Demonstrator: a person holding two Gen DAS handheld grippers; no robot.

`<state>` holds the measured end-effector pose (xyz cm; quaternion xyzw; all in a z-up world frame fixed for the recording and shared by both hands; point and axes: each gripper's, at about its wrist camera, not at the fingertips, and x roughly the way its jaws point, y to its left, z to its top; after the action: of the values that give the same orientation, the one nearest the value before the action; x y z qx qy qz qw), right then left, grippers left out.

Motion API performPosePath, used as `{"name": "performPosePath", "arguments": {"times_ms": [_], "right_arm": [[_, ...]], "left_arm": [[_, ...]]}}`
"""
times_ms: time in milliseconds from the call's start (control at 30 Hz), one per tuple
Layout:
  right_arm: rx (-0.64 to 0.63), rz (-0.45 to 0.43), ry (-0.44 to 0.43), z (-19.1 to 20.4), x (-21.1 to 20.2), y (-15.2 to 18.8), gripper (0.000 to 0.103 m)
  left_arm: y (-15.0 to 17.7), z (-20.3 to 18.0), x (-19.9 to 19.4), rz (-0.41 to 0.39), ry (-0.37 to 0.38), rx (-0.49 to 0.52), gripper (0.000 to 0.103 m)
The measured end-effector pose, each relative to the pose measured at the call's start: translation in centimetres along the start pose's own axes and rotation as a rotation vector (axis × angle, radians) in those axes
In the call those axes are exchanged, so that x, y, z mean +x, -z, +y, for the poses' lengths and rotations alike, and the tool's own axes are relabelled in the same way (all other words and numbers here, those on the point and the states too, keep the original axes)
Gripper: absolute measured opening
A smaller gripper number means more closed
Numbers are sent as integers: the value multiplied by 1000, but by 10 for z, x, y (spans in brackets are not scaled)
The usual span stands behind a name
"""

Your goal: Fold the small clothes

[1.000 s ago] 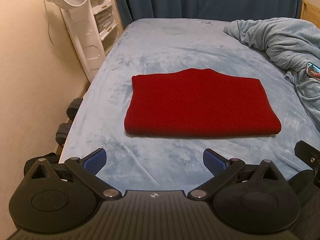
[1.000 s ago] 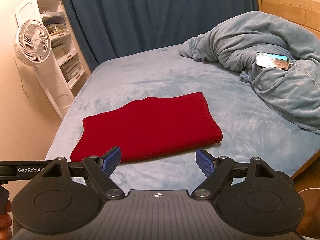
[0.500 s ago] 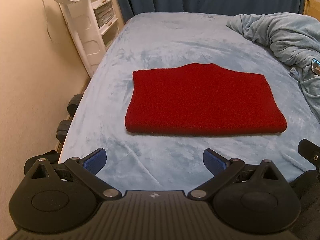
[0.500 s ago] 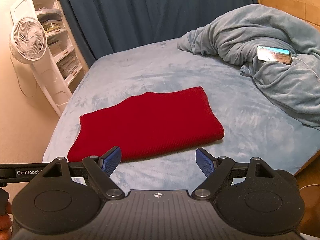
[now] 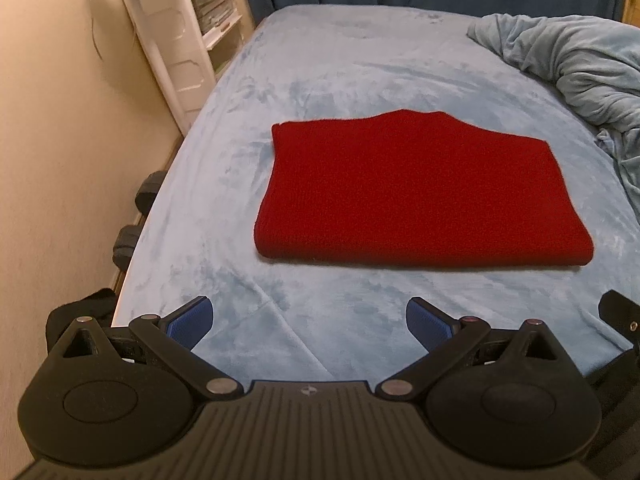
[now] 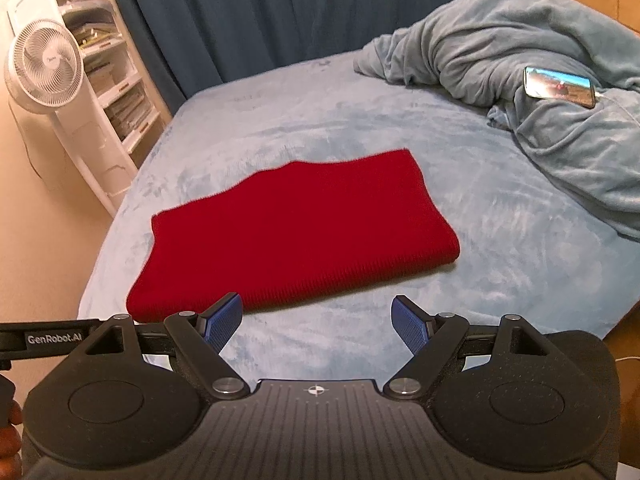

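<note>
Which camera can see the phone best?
The right wrist view. The phone lies in full sight there, screen lit, on the crumpled blue blanket. The left wrist view shows only part of that blanket at its right edge, and no phone.

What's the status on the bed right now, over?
Left gripper open, empty, short of the cloth. Right gripper open, empty. Red sweater folded flat on the bed, untouched. Blanket and phone off to the right, clear.
</note>
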<state>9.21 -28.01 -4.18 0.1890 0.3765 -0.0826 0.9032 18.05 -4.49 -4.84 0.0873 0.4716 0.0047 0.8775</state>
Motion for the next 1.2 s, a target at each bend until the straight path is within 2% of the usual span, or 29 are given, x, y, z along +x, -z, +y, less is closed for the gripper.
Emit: {"name": "performPosePath", "arguments": {"times_ms": [367,467,533,700,867,1000,1067,1100,1133,1167,1200], "right_arm": [[26,57,20,-3,36,-5,83],[39,60,2,-3,45,-9,83],[82,66,-43,-9,54,-14,83],[378,77,-142,-58,101,-25,86],[685,116,-64,-128,171,-22,86],[914,93,19,-176,215,-10,86],[1012,70,-15,-194,231,-2,86],[1023,45,-56,-197,235,-1,79],[1003,32,-94,-196,235,-3,28],[966,54,-138,-195,238,-7,17],[943,53,-157,-193,235,-12,17]], "left_arm": [[-11,4,31,50,-18,-9,103],[-14,4,41,60,-19,-8,103],[-17,5,50,71,-13,-17,103],[-26,24,86,82,-14,-111,103],[-36,56,133,74,-92,-195,103],[-34,80,178,120,-177,-237,103],[-29,92,201,163,-194,-263,103],[-26,98,210,183,-195,-278,103],[-24,105,218,209,-199,-295,103],[-21,110,225,229,-203,-313,103],[-18,117,229,236,-205,-333,103]]}}
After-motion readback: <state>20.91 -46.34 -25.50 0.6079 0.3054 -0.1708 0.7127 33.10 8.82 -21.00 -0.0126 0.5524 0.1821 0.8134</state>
